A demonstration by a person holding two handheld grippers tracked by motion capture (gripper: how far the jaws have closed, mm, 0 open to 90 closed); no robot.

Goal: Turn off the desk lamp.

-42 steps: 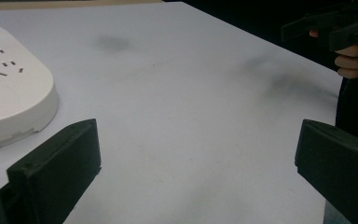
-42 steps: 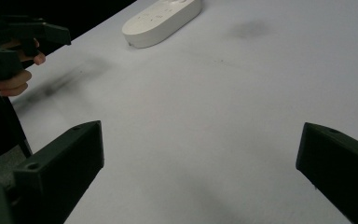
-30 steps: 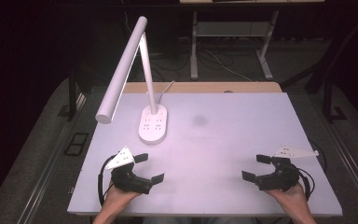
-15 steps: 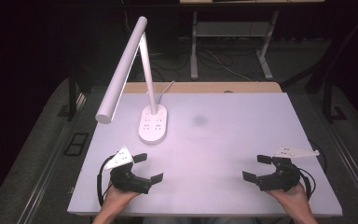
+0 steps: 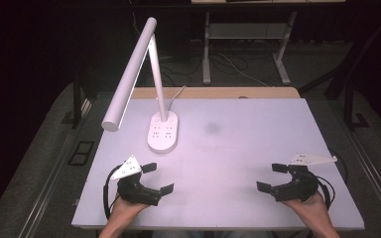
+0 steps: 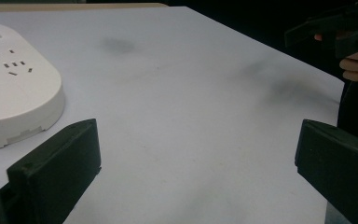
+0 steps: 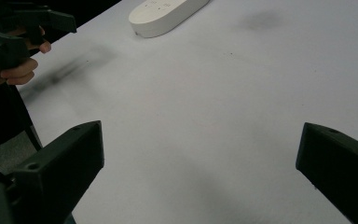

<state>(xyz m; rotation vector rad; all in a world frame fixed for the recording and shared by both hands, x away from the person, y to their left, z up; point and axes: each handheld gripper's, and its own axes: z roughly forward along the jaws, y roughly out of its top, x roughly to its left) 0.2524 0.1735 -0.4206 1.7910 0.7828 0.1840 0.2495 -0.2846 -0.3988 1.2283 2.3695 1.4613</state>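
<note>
Start pose, nothing grasped yet; reach toward desk lamp (image 5: 151, 89) looks next.

Left hand-held gripper (image 5: 153, 177) and right hand-held gripper (image 5: 273, 177) both low at near edge of table (image 5: 258, 129), jaws spread wide, empty, pointing inward toward each other. Lamp base (image 6: 14, 81) standing rear-left, nearer left hand-held gripper, well apart from right. Next move probably needs forward reach by left hand (image 5: 124, 210); forearms entering from bottom.

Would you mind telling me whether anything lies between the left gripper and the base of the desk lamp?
Nothing visible does: only bare table separates the open left gripper from the lamp base.
</note>
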